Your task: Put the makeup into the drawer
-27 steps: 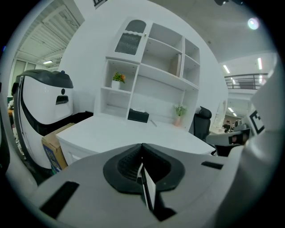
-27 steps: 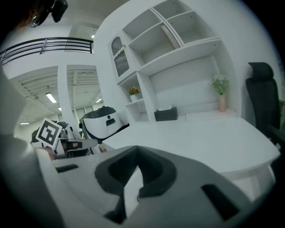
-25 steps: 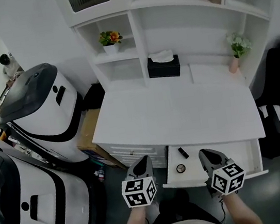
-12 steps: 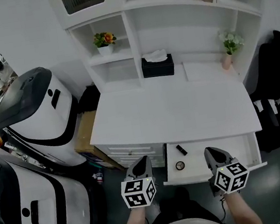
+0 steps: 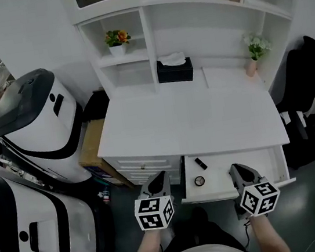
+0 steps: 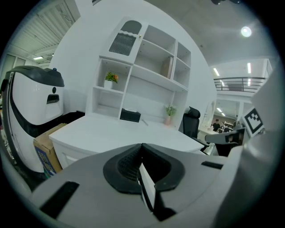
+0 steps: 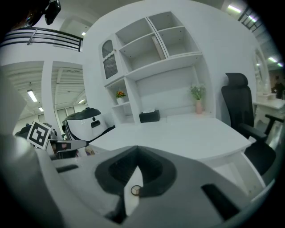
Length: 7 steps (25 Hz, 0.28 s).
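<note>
Both makeup pieces, a dark stick (image 5: pixel 200 163) and a round compact (image 5: pixel 199 181), lie in the pulled-out drawer (image 5: pixel 251 164). Your left gripper (image 5: pixel 159 179) and right gripper (image 5: pixel 236 170) have their jaws pressed together, holding nothing. Probably only closing is left, so push the front squarely.

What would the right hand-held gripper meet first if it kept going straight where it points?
Probably the open white drawer: the shut right hand-held gripper sits at its front edge, tilted slightly down. Depth is unclear, so the white desk above it is possible instead.
</note>
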Motion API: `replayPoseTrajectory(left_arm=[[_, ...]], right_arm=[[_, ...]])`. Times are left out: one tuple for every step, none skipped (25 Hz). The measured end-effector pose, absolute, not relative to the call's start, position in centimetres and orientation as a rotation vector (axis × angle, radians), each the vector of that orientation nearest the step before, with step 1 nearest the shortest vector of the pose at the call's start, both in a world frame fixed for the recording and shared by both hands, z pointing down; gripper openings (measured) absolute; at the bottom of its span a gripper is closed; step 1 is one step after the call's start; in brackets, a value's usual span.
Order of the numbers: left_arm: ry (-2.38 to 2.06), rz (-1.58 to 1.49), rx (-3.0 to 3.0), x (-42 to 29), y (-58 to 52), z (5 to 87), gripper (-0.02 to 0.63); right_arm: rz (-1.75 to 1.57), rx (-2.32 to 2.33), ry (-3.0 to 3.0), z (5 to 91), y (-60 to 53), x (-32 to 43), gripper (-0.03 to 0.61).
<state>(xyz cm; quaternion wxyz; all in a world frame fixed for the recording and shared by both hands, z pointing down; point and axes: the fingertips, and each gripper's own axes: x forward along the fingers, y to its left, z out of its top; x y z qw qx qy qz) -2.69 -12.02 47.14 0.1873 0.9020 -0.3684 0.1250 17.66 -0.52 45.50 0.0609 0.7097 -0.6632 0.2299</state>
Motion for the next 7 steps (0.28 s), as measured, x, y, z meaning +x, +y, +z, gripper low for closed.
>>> replayPoseTrajectory(left_arm=[[-1.03,0.352,2.539,-2.76,-11.95,47.19,0.003],[-1.022,0.352,2.54,-2.81,-11.88,47.26,0.003],[-1.014,0.353,2.54,-2.8,-11.82,47.32,0.003],[-1.004,0.353,2.542,-2.72,-11.78,47.34,0.003],[-0.994,0.354,2.546,-2.59,-11.75,47.34,0.003],[-0.983,0.356,2.55,-2.43,-11.73,47.31,0.003],[-0.972,0.357,2.555,-2.25,-11.72,47.27,0.003]], right_arm=[[0.695,2.15,-2.001,45.52,-0.41,17.52,0.002],[0.696,2.15,-1.995,45.56,-0.32,17.41,0.002],[0.697,2.149,-1.989,45.61,-0.27,17.35,0.002],[0.699,2.147,-1.984,45.67,-0.26,17.33,0.002],[0.701,2.145,-1.979,45.73,-0.27,17.33,0.002],[0.703,2.142,-1.974,45.79,-0.29,17.34,0.002],[0.705,2.139,-1.97,45.85,-0.31,17.35,0.002]])
